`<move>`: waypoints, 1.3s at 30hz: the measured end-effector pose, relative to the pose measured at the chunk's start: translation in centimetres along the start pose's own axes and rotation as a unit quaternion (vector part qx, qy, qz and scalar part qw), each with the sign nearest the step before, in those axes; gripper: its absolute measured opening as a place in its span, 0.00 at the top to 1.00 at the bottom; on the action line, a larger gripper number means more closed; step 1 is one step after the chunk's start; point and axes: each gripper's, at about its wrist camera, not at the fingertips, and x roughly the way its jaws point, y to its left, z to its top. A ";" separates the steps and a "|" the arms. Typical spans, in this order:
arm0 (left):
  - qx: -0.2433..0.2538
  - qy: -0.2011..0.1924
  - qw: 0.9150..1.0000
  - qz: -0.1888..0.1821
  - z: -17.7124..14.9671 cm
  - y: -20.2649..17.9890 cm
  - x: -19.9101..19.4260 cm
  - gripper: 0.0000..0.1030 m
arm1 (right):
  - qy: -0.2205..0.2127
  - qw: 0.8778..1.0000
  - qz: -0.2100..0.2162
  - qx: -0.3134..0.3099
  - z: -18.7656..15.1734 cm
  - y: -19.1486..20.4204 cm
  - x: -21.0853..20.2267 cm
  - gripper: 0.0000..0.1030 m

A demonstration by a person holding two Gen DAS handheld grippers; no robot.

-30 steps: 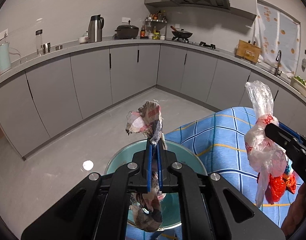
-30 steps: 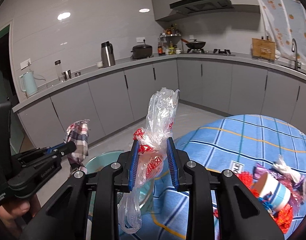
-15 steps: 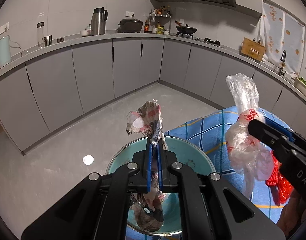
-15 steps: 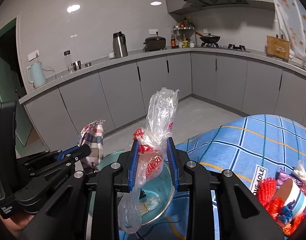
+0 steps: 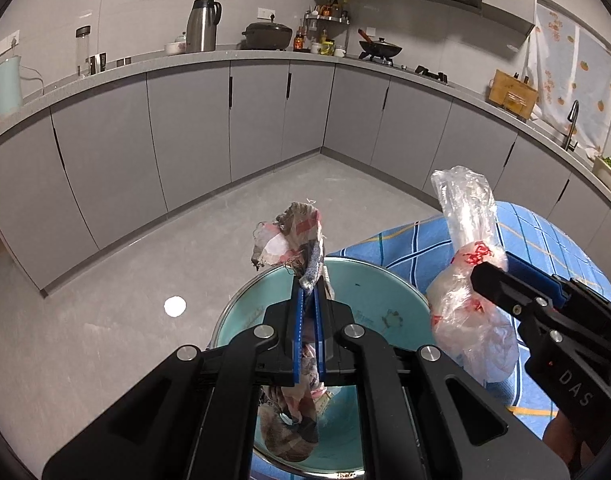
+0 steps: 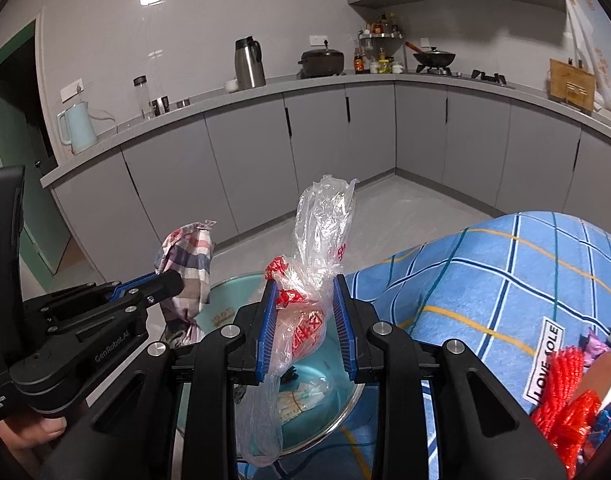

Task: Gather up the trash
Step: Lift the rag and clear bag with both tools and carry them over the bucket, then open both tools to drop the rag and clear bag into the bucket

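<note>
Two grippers, both loaded, both above the teal basin (image 5: 369,300) that sits at the edge of the blue checked tablecloth (image 6: 505,280). Left gripper (image 5: 308,304) is clamped tight on a plaid cloth scrap (image 5: 293,236); scrap's lower end hangs inside the basin's rim. Right gripper (image 6: 305,312) pinches a crumpled clear plastic bag (image 6: 325,232) w/ red print, jaws only partly closed around the bulk; bag tail dangles over the basin's near-right rim. Some paper scraps already lie in the basin bottom.

Risks, as I judge them: bag is light and slippery, so a release this near the rim could let it drift outside onto cloth or floor. Plaid scrap may snag on the blue pads and not drop. More trash, incl. red netting (image 6: 565,412) and a paper cup (image 6: 609,376), waits on the tablecloth well right of the basin.
</note>
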 end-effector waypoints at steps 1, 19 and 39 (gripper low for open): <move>0.001 0.003 1.000 0.001 -0.1 -0.1 0.2 0.94 | 0.003 1.000 -0.001 -0.002 -0.1 0.0 0.2 0.72; 0.000 0.014 1.000 0.016 -0.6 0.6 1.5 0.63 | 0.017 1.000 0.016 0.006 -0.2 -0.3 1.9 0.56; 0.020 -0.003 1.000 -0.002 -1.0 -2.2 -0.9 0.28 | -0.004 0.998 -0.047 0.039 -2.9 -4.1 -5.0 0.47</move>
